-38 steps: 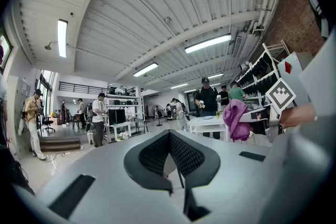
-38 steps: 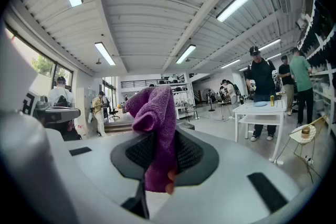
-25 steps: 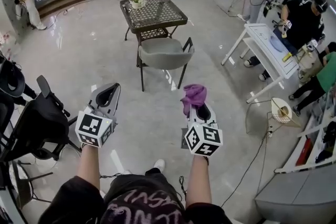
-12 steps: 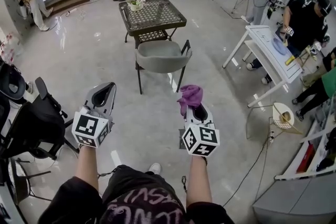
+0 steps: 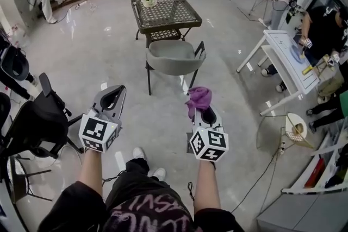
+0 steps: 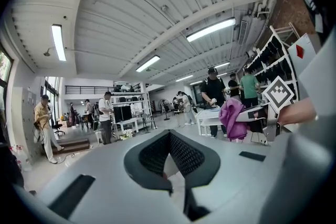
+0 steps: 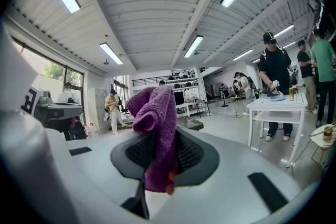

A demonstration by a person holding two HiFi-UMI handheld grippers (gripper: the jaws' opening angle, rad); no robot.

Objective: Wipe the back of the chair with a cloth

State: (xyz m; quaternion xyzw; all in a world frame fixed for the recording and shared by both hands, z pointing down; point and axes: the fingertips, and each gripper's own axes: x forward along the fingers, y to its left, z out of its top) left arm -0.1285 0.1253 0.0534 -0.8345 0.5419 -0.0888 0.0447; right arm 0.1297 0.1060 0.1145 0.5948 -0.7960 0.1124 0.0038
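In the last second we have taken a step forward. A second white shoe (image 5: 138, 153) now shows at 6 o'clock, while the grey padded chair with black metal legs (image 5: 173, 57) stays at 12 o'clock, well apart from us. Our right gripper (image 5: 203, 110) keeps the purple terry cloth (image 5: 199, 98) pinched, and our left gripper (image 5: 115, 92) is closed on nothing. We judge that we are only approaching and wiping has not begun.

Chair (image 5: 174, 57), table (image 5: 166, 11) on glossy floor (image 5: 81, 57)
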